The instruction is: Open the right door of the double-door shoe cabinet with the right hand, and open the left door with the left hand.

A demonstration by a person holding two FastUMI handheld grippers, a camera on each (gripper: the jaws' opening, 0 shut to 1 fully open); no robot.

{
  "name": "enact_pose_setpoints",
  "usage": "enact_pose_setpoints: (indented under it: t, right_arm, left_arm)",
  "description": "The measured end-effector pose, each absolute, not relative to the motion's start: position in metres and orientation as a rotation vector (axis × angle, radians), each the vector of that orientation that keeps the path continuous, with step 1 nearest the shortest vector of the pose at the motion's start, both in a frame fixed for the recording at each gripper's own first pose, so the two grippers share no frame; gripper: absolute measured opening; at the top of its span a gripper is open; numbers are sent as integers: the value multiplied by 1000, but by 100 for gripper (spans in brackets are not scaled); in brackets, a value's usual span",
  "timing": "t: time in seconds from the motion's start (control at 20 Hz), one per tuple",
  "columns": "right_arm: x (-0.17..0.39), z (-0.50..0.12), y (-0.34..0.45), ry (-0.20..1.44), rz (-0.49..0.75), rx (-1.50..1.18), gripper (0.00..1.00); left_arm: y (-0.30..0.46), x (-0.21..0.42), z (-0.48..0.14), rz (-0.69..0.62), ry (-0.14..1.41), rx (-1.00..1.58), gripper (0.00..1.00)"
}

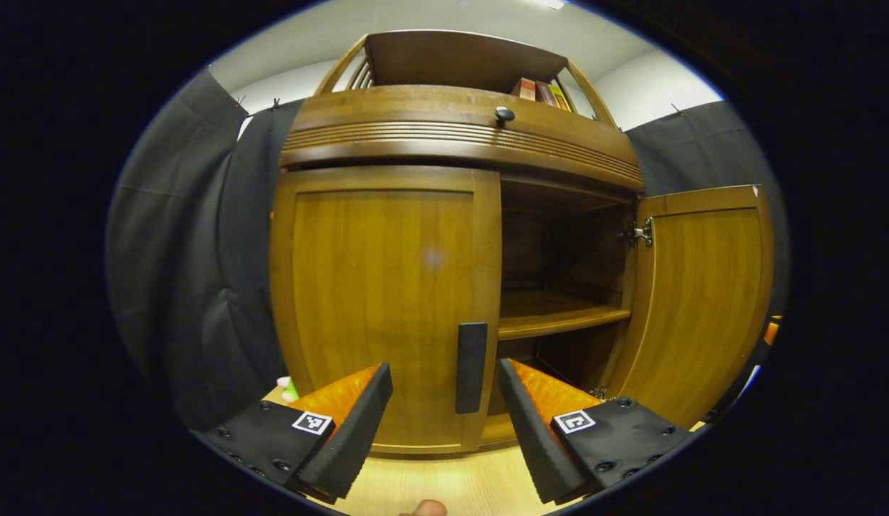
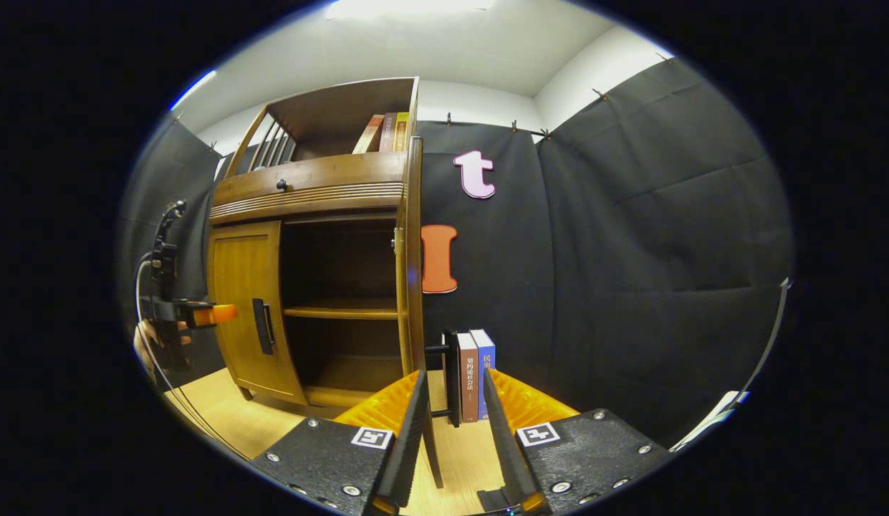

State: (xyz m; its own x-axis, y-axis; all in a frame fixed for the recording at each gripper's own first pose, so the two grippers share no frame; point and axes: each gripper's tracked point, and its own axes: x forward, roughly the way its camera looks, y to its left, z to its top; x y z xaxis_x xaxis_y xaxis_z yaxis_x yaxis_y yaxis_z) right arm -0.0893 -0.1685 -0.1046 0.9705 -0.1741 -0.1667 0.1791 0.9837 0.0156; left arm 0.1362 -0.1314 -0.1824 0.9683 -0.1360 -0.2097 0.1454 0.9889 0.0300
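Cabinet stands on wooden surface, w/ right door already swung wide, shelf & dark interior exposed; left door looks flush shut. So, judging by this, half the task's done and left door remains. Key relation: left door's handle, a dark vertical bar on the door's inner edge, sits straight ahead of left gripper, between its spread fingers but farther in, not touching yet. Handle's long axis is upright, fingers flank it left/right, so they'd close across it square. Left gripper is wide open, holding nothing. In right gripper view, right gripper has its fingers either side of right door's edge & the handle there; narrow gap, whether pads actually press on it — can't tell. Left gripper is seen from there too, just beside the left door's handle. Left hand clearly nearer; next move prob. needs short push fwd, clamp, then pull outward round the hinge on door's far left.
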Motion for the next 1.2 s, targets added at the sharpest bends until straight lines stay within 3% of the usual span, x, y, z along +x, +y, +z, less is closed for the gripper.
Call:
enact_pose_setpoints:
  t: [0.05, 0.1, 0.25, 0.3, 0.6, 0.65, 0.7, 0.95, 1.1, 1.15, 1.2]
  right_arm:
    - [-90, -102, -170, 160, -187, 21, 39]
    - [-91, -102, -170, 156, -193, 10, 54]
    - [-89, -98, -166, 148, -190, -7, 62]
    - [-91, -97, -164, 145, -189, -13, 79]
    - [-85, -98, -156, 139, -182, -10, 98]
    - [-84, -97, -155, 139, -180, -9, 98]
    - [-84, -97, -153, 138, -178, -8, 88]
    - [-83, -97, -149, 136, -175, -4, 89]
    - [-84, -99, -144, 145, -172, -4, 78]
    - [-83, -101, -142, 148, -170, -2, 89]
    - [-82, -101, -137, 151, -164, -1, 89]
  left_arm:
    - [-135, 144, -189, -145, 222, 34, 95]
    - [-141, 153, -196, -151, 233, 20, 97]
    - [-148, 170, -213, -152, 260, 9, 96]
    - [-148, 175, -216, -154, 256, 15, 96]
    - [-150, 196, -229, -153, 260, 37, 99]
    - [-149, 200, -230, -149, 259, 40, 95]
    - [-147, 202, -230, -143, 257, 40, 92]
    - [-159, 201, -231, -185, 248, -9, 55]
    - [-157, 198, -233, -176, 243, 50, 36]
    - [-158, 194, -231, -176, 241, 51, 36]
    - [-157, 190, -231, -182, 245, 45, 36]
